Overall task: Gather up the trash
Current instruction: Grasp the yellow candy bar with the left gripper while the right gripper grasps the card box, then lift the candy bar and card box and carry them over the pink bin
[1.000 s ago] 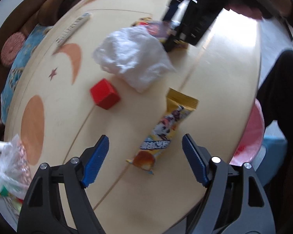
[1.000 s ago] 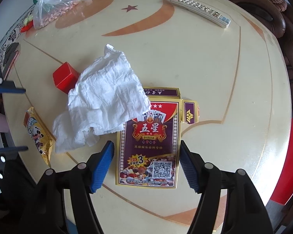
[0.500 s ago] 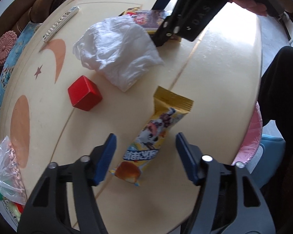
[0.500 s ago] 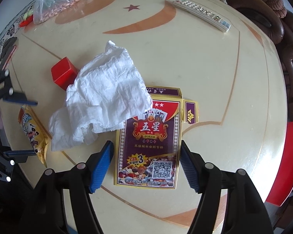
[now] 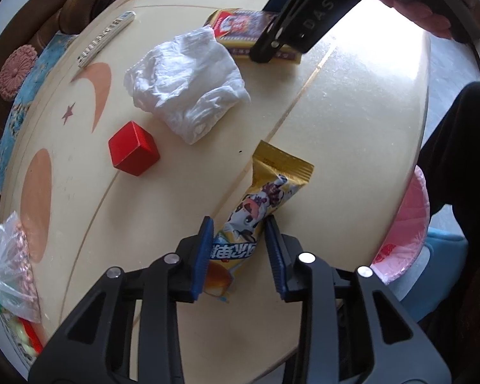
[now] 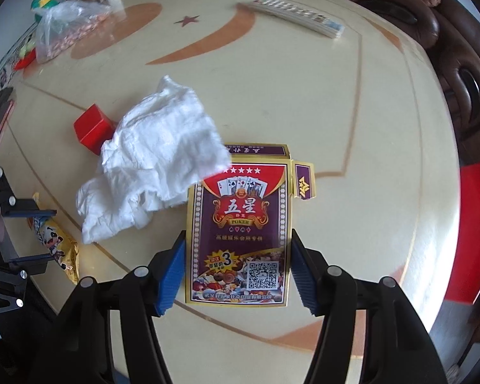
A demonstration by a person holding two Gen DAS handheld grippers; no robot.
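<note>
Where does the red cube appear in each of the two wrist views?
Left wrist: red cube left of centre, below-left of the crumpled white tissue.
Right wrist: red cube at centre-left, partly behind the tissue.
Shared landmark: the tissue.

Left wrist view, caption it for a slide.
Left claw closing around the snack wrapper, tissue and red block beyond.

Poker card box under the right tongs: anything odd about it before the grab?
Yes. The poker card box lies flat with its end flaps sprung open, so it looks empty. The crumpled white tissue overlaps its upper left corner. The right tongs are closing around it.
</note>
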